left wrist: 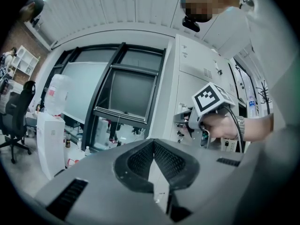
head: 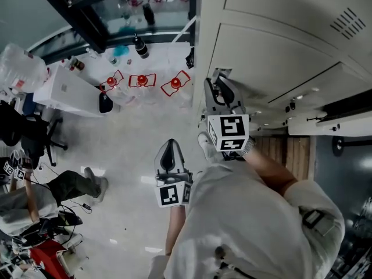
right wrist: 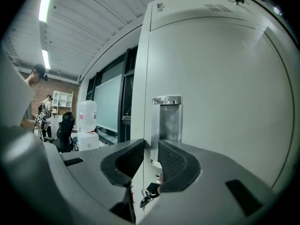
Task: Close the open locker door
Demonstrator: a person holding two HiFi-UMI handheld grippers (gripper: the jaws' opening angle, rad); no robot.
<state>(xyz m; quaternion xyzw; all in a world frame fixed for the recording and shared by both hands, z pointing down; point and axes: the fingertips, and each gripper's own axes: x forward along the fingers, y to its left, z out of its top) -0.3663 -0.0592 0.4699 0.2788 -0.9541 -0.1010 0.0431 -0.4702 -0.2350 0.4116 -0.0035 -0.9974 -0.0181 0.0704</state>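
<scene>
The grey locker door (right wrist: 220, 102) fills the right gripper view, with its recessed metal handle (right wrist: 168, 118) and a key bunch (right wrist: 151, 191) hanging below it. My right gripper (right wrist: 151, 146) has its jaws closed over the door's free edge just left of the handle. In the head view that gripper (head: 220, 86) is held up against the locker bank (head: 273, 51). My left gripper (head: 169, 150) hangs lower and to the left, away from the lockers, shut with nothing in it (left wrist: 153, 144). The left gripper view shows the right gripper (left wrist: 190, 121) at the door.
Red floor markers (head: 141, 80), a black bottle (head: 141, 46) and a white cabinet (head: 67, 92) stand by the dark window frame (head: 87, 16). A seated person (head: 23, 196) and cables are at the lower left. A large water jug (right wrist: 86, 116) stands further off.
</scene>
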